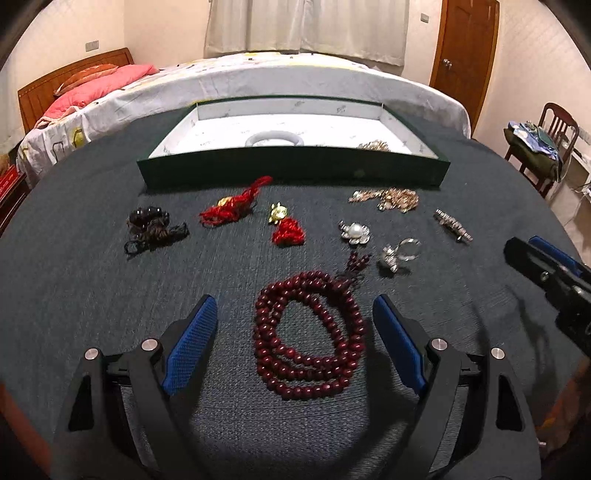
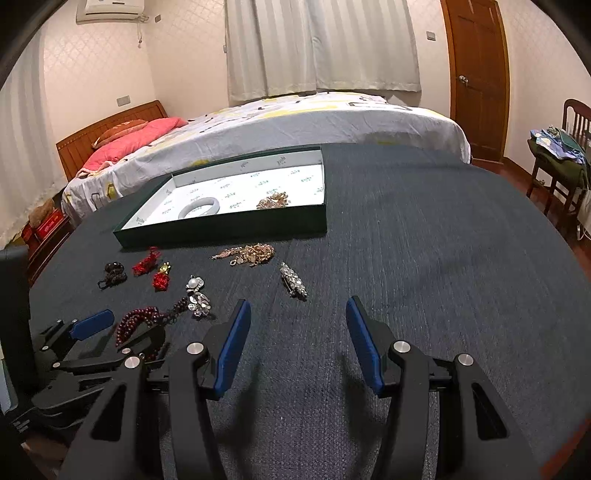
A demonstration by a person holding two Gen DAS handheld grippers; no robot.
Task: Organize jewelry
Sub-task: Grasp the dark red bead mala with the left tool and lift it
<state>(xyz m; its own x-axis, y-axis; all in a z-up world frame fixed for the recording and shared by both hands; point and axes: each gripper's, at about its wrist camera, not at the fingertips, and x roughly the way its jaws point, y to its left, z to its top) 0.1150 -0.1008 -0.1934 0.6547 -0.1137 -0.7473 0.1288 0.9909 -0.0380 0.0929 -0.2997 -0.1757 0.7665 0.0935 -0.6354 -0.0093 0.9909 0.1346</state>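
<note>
The left gripper (image 1: 295, 325) is hovering with its fingers spread wide, the coiled dark-red bead necklace (image 1: 308, 336) lying on the dark cloth (image 1: 92, 295) between them, untouched. The right gripper (image 2: 295, 332) is also holding its fingers apart over bare cloth, with the rhinestone brooch (image 2: 293, 284) just beyond its fingertips. Farther ahead, the green tray (image 2: 229, 230) is sitting with a pale bangle (image 2: 199, 206) inside.

— Was there any writing to read on the table?

— Only small green marks printed in a repeating pattern on the white lining of the tray (image 2: 236, 184). They were too small and blurred to make out.

— Anything on the air conditioner (image 2: 110, 9)?

— No label could be read there either. No numbers or signs were legible.
</note>
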